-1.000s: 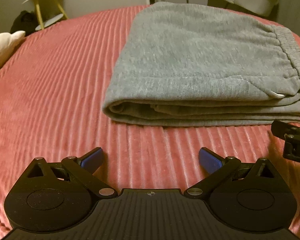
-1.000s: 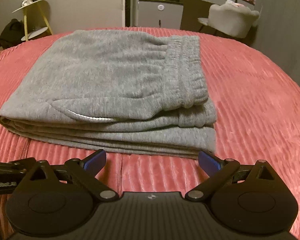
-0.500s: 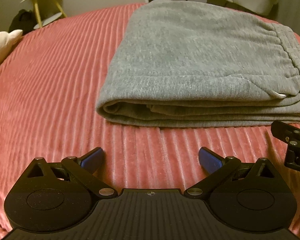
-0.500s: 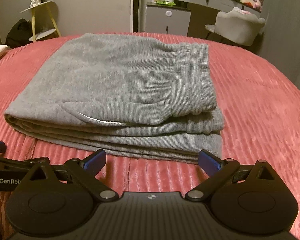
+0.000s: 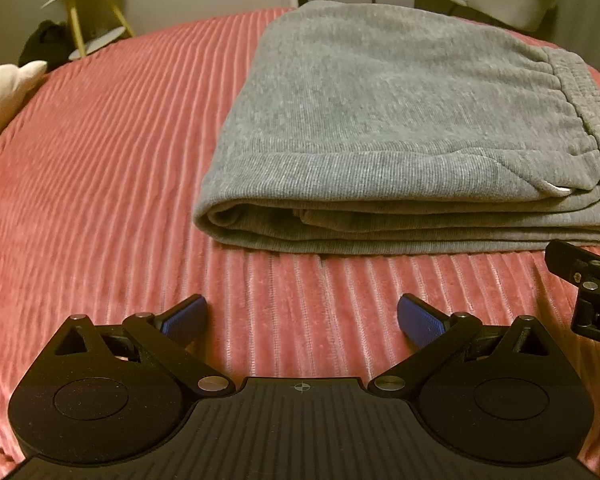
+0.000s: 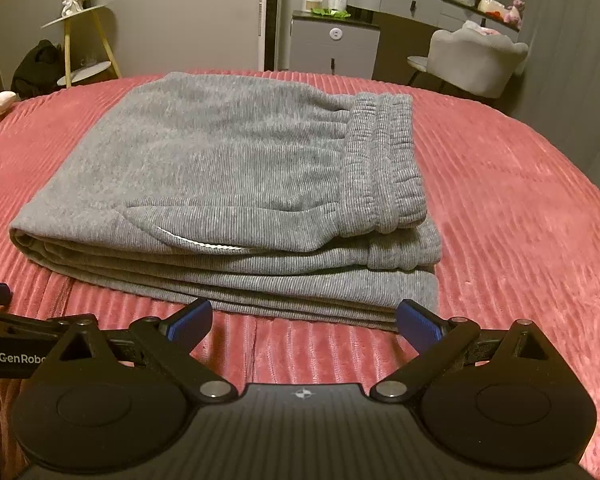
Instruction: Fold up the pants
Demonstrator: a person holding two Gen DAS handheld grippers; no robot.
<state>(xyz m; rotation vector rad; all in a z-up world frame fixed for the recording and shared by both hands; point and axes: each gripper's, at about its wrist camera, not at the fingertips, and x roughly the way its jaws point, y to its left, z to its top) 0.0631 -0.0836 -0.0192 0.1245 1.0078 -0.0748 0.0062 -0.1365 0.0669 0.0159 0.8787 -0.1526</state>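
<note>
Our left gripper (image 5: 300,316) and right gripper (image 6: 304,320) both spread wide and empty, folded pants (image 6: 228,184) ahead, dresser (image 6: 412,12) (right view only).

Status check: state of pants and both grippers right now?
Pants: folded into a flat stack on the bedspread, waistband on top.
Left gripper: open, empty, short of the pants.
Right gripper: open, empty, at the stack's near edge.

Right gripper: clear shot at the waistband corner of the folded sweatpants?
Probably yes. The right gripper is open, the waistband of the sweatpants lies just ahead-right, only bare bedspread between.
</note>
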